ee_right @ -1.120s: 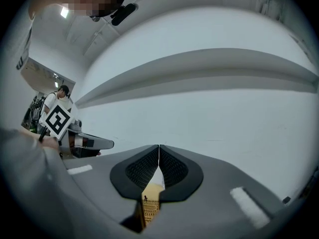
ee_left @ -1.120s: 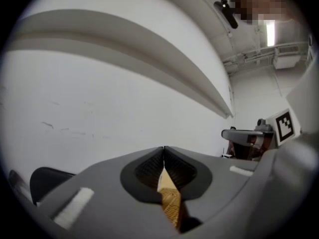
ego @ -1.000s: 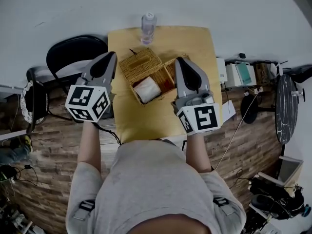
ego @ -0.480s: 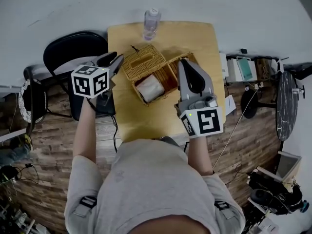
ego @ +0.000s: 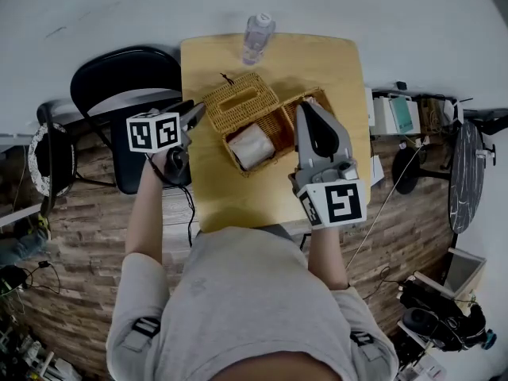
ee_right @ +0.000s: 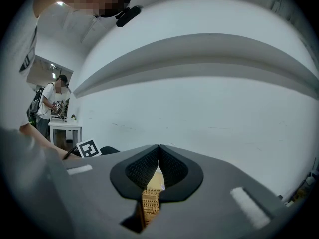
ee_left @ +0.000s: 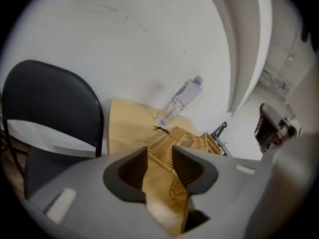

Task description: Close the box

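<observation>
Wicker box (ego: pixel 266 137) stands open mid-surface (ego: pixel 238 197), lid (ego: pixel 238 101) laid back to its left. Left claw (ego: pixel 197 111), jaws just opening with nothing pinched, aims at the lid, probably to swing it shut. Right claw (ego: pixel 305 106), pressed together, hovers over the box's right side.

Box: rectangular box of woven tan wicker (ego: pixel 279 131), open, sitting askew near the middle of the small light wooden table top (ego: pixel 317 54).
Lid: flat woven wicker lid (ego: pixel 238 101) with a long slot in it, folded back on the box's far left side.
Inside: pale white bundle (ego: pixel 250 144) fills the near part, with darker brown wall beside it.
Right side: second woven panel (ego: pixel 290 105), partly hidden.
</observation>
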The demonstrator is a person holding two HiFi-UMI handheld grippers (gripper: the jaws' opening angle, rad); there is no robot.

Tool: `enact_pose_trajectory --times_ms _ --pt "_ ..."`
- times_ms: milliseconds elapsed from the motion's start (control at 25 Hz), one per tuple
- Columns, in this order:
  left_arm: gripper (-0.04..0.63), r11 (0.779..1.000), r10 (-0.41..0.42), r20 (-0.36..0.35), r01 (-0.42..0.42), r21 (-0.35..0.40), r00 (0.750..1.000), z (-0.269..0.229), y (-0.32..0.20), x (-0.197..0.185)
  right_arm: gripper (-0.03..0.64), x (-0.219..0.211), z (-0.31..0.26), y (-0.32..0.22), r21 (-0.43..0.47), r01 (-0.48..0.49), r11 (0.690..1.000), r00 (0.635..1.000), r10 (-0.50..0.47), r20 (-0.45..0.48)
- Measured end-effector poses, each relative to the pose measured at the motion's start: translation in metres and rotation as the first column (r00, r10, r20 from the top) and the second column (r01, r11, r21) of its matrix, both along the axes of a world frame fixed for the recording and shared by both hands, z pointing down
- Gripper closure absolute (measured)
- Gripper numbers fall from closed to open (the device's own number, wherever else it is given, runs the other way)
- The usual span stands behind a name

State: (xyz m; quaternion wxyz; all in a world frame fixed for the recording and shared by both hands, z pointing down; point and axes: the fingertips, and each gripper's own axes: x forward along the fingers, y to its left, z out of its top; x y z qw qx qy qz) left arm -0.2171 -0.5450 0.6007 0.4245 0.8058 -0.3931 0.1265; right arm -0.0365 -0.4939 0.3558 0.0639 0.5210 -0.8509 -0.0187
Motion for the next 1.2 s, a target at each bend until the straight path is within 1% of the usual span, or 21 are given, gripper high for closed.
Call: enact_pose_trajectory --times_ms 120,320,480,640,840,1000,1080,1200 --pt "0.426 0.998 -0.022 -0.061 0.018 -0.063 0.998 0.013 0.001 0.003 0.611 -0.001 0.002 -0.001 -0.008 -0.002 1.0 1.0 0.001 -0.009" --pt "0.411 0.992 -0.055 -0.142 0.037 -0.122 0.988 0.024 -0.001 0.008 0.611 0.0 0.006 -0.004 -0.018 -0.01 1.0 1.0 0.01 -0.018" --pt "0.391 0.984 -0.087 -0.219 0.049 -0.174 0.972 0.03 -0.003 0.01 0.611 0.0 0.009 -0.007 -0.025 -0.016 1.0 1.0 0.016 -0.02" --pt "0.387 0.974 -0.119 -0.285 0.055 -0.22 0.951 0.035 -0.004 0.012 0.611 0.001 0.011 -0.008 -0.027 -0.02 0.999 1.0 0.02 -0.022" --pt "0.387 0.965 -0.136 -0.329 0.05 -0.256 0.934 0.041 -0.006 0.015 0.611 -0.001 0.012 -0.01 -0.03 -0.026 0.999 0.999 0.025 -0.027" --pt "0.387 0.96 -0.142 -0.374 0.037 -0.276 0.916 0.04 -0.008 0.022 0.611 -0.004 0.013 -0.011 -0.031 -0.027 0.999 0.999 0.026 -0.032" --pt "0.387 0.959 -0.148 -0.377 0.04 -0.28 0.914 0.039 -0.01 0.024 0.611 -0.005 0.012 -0.011 -0.029 -0.029 0.999 0.999 0.028 -0.034" --pt "0.392 0.962 -0.155 -0.365 0.056 -0.269 0.918 0.037 -0.013 0.02 0.611 -0.006 0.012 -0.011 -0.027 -0.031 0.999 0.999 0.03 -0.037"
